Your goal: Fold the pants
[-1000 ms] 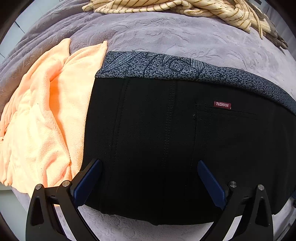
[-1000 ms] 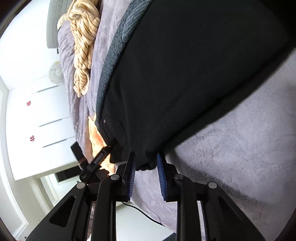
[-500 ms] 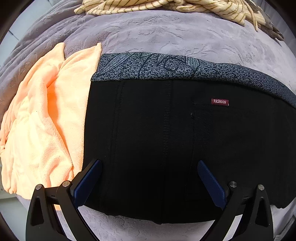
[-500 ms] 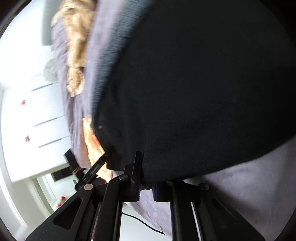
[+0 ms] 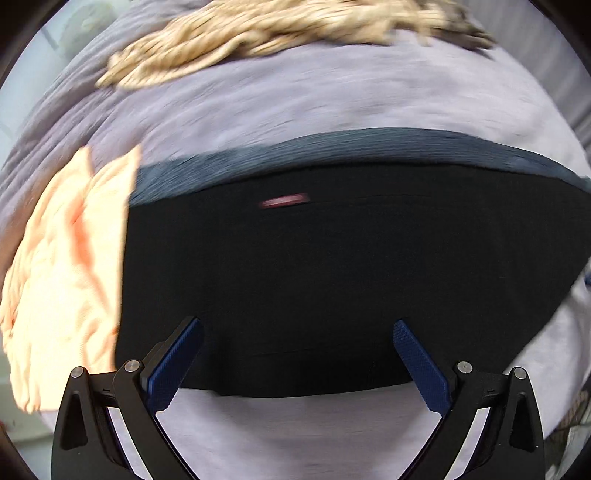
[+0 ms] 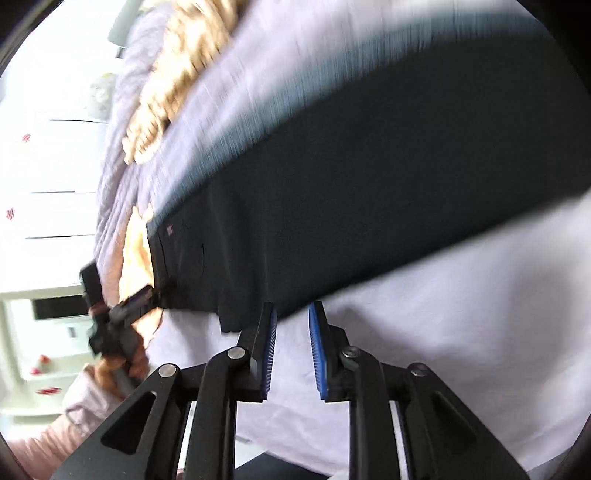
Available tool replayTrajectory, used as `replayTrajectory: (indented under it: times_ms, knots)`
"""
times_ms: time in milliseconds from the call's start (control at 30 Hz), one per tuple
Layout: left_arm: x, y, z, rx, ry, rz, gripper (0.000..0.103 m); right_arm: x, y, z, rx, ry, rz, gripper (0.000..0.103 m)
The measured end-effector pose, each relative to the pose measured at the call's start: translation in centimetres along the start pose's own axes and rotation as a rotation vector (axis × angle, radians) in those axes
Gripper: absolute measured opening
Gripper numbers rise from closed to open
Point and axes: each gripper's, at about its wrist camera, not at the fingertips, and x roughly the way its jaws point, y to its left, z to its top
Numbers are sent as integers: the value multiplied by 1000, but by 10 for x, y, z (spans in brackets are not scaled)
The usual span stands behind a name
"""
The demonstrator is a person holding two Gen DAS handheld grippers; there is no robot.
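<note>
Left gripper (image 5: 297, 354) is spread wide over the near hem of the black pants (image 5: 332, 277), nothing pinched. Right gripper (image 6: 291, 347) has a narrow gap, jaws opening, bare cover between them, fabric corner just beyond. Pants lie flat, folded, on the lilac bedcover (image 5: 295, 96), likely released to settle. Orange cloth (image 5: 66, 266) touches their left edge; striped garment (image 5: 258, 29) lies far behind.
</note>
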Motion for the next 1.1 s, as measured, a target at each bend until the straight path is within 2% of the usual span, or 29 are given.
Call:
replayTrajectory:
  times_ms: [67,133,200,233,267,300,400,500,600,700,767,867,933,1000,1100]
  knots:
    - [4,-37,4,9,-5,-60,103,-15,4,17,-37,-70,-47,22]
    - [16,-66,6,6,27,-96,103,-11,4,32,-44,-74,-102,22]
    - [36,-93,0,81,85,-35,103,11,-3,37,-75,-17,-166,21]
    - [44,-101,-8,139,83,8,103,26,-8,32,-95,33,-221,19]
    - [43,-102,-16,170,37,8,103,38,-14,25,-113,68,-251,19]
    - [40,-100,-19,167,25,-6,103,41,-17,18,-126,69,-249,19]
    - [30,-79,-19,102,54,-57,103,34,-15,8,-120,80,-242,18]
    - [8,-52,-17,48,16,-33,103,24,-9,7,-137,102,-243,19]
    - [-11,-14,-14,-21,-63,5,103,19,28,20,-227,90,-197,24]
    - [-11,35,-13,-129,-95,53,103,32,96,46,-348,80,-126,52]
    - [0,64,-21,-181,-69,86,103,55,151,64,-456,93,-83,52]
    - [26,87,-44,-202,5,112,103,100,231,84,-640,119,-71,52]
    - [25,95,-59,-229,-43,57,103,136,279,92,-748,153,-54,52]
    - [23,95,-68,-210,-67,54,103,185,323,98,-838,226,-51,52]
    - [23,92,-79,-228,-93,33,103,244,350,98,-904,307,-68,52]
